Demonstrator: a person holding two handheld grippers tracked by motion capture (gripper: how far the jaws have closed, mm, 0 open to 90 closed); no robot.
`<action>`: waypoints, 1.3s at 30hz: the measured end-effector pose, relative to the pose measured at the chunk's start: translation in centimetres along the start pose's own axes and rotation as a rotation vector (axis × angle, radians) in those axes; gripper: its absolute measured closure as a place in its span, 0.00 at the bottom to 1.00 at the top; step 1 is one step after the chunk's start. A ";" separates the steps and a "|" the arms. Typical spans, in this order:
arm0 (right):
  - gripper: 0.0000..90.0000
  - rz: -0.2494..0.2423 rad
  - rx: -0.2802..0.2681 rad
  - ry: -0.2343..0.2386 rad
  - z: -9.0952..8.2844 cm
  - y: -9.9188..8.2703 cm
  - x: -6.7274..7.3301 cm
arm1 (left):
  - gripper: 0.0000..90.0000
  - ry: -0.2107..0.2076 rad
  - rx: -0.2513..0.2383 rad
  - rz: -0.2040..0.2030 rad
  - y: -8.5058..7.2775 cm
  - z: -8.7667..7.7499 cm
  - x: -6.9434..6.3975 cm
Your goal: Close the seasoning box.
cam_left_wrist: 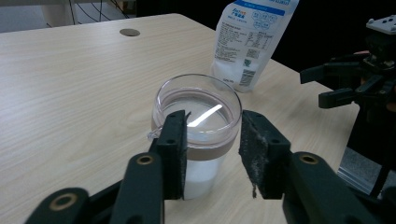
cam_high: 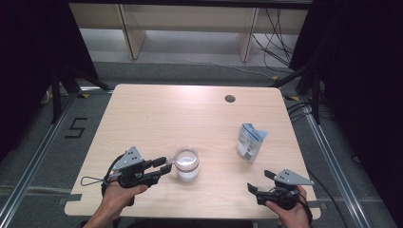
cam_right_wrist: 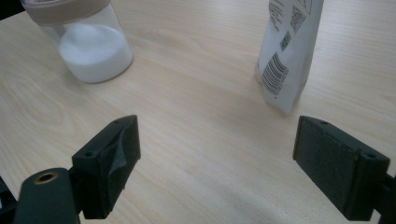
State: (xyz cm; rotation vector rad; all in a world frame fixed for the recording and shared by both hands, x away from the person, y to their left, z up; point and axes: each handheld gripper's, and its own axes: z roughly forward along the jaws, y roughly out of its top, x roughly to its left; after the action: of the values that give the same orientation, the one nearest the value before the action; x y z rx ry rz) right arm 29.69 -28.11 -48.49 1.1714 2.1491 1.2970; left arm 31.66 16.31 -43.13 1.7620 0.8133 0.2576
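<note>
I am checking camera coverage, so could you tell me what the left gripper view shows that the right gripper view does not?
The left gripper view alone shows the jar's open rim, the left gripper with its jaws apart at the jar, the right gripper farther off, and the round hole in the table. The right gripper view alone shows the right gripper's wide-open jaws from behind and the bag's barcode. Both show the jar of white powder, the bag and the wooden table.

A pale wooden table (cam_high: 157, 114) with a round cable hole (cam_high: 230, 99) carries a clear jar (cam_high: 186, 164) of white powder right at the left gripper's (cam_high: 164, 165) tips, and a white pouch (cam_high: 250, 142) stands beyond the right gripper (cam_high: 259, 181)
</note>
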 end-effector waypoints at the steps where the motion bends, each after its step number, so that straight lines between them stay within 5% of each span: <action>1: 0.18 0.004 0.000 0.012 -0.1 0.0 0.1 | 0.64 0.007 0.007 0.005 0.0 -0.2 0.0; 4: 0.18 0.004 0.001 0.012 -0.1 0.0 0.1 | 0.57 0.013 0.005 -0.014 -0.1 -0.3 -0.1; 22: 0.18 -0.004 0.010 0.011 -0.1 0.0 0.1 | 0.33 0.001 0.015 0.027 -1.2 -1.2 -0.5; 39: 0.18 -0.007 0.010 0.015 -0.1 0.1 0.1 | 0.27 -0.019 0.038 0.040 -2.1 -1.8 -1.3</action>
State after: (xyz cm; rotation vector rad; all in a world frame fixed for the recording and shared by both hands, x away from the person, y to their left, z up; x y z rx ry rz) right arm 29.56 -28.05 -48.38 1.1614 2.1704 1.2974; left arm 28.88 17.17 -44.15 1.8153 0.7749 0.2533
